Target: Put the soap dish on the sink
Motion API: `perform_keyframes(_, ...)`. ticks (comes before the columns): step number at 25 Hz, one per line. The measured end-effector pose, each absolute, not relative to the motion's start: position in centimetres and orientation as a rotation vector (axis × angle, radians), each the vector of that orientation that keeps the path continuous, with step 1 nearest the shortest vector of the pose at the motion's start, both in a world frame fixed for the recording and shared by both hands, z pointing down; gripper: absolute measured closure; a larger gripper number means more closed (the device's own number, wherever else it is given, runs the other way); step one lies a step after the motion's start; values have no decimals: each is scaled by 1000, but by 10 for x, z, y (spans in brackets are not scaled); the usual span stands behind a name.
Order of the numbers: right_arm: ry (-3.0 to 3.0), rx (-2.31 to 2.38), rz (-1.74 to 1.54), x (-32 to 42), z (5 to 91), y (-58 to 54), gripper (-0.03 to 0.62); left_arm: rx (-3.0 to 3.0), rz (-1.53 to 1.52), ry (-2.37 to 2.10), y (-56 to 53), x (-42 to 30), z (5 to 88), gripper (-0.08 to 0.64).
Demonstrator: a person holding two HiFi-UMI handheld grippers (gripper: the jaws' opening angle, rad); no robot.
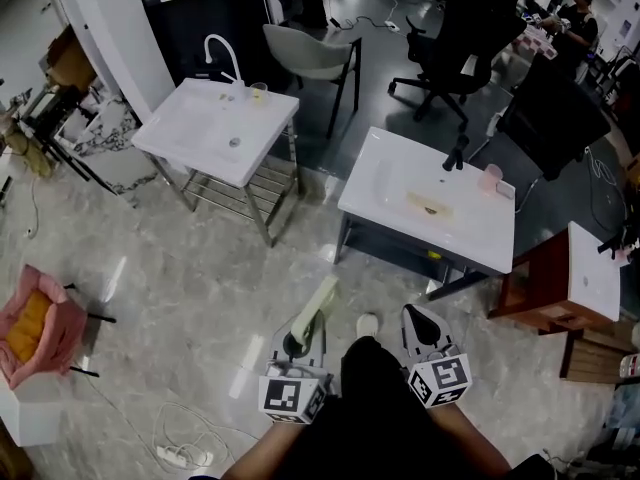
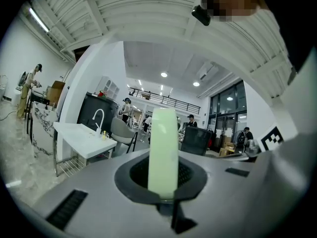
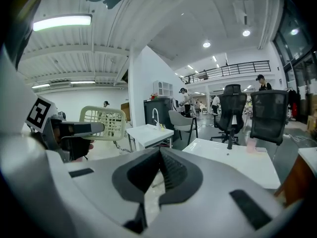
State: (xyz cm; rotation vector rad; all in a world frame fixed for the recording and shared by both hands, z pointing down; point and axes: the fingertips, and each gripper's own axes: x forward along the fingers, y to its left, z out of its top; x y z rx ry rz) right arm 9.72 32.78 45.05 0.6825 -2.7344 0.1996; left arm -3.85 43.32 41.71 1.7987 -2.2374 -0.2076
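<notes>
White basin on steel legs (image 1: 195, 133) stands far off to my left, with a curved white tap (image 1: 222, 53) at its back edge; it lies well apart from me, across open floor.

Next comes my left gripper (image 2: 163, 180). Its fingers are clenched on the soap dish (image 2: 163, 148), a pale green slotted tray held by one end, so it juts edge-on out past the tips. Seen from my right gripper's camera, it is a lattice basket sticking out clear of the jaws. The dish is in the air over the floor and touches no sink.

My right gripper (image 3: 159, 170) hangs just beside it. Its pads meet at the tips with nothing between them.

Ahead and to the right is the nearer sink (image 1: 400, 173), a broad white top with a black tap (image 1: 457, 153) and a pink cup (image 1: 490, 178) near the back. Something yellowish already lies in its basin; I cannot tell what.

I judge that I am only carrying for now, with the placing yet to come. To do it well, I should keep the grip firm, since a hold on one end lets the tray swing. I should come in level over a bare flat stretch of the top, away from tap and cup. Then I should turn the dish flat, lower it until it rests, and only then let go.
</notes>
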Motion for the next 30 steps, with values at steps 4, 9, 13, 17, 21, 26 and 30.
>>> perform_keyframes(4, -2726, 684, 234, 89, 459, 282, 594, 1796, -177, -2243, 390, -49, 417, 540)
perform_keyframes(9, -2725, 667, 248, 84, 462, 226, 594, 1784, -155, -2240, 332, -56, 419, 540)
perform_keyframes(13, -2715, 684, 280, 89, 464, 179, 594, 1807, -139, -2238, 283, -54, 413, 540)
perform_keyframes(17, -2716, 705, 301, 93, 466, 135, 594, 1830, -119, -2240, 237, -52, 408, 540)
perform_keyframes(21, -2715, 706, 300, 96, 472, 94, 594, 1827, -97, -2232, 202, -50, 413, 540)
perform_keyframes(26, -2712, 712, 316, 95, 475, 53, 594, 1819, -73, -2225, 163, -54, 414, 540)
perform_keyframes(30, -2715, 703, 325, 94, 476, 27, 594, 1810, -77, -2224, 135, -55, 414, 540)
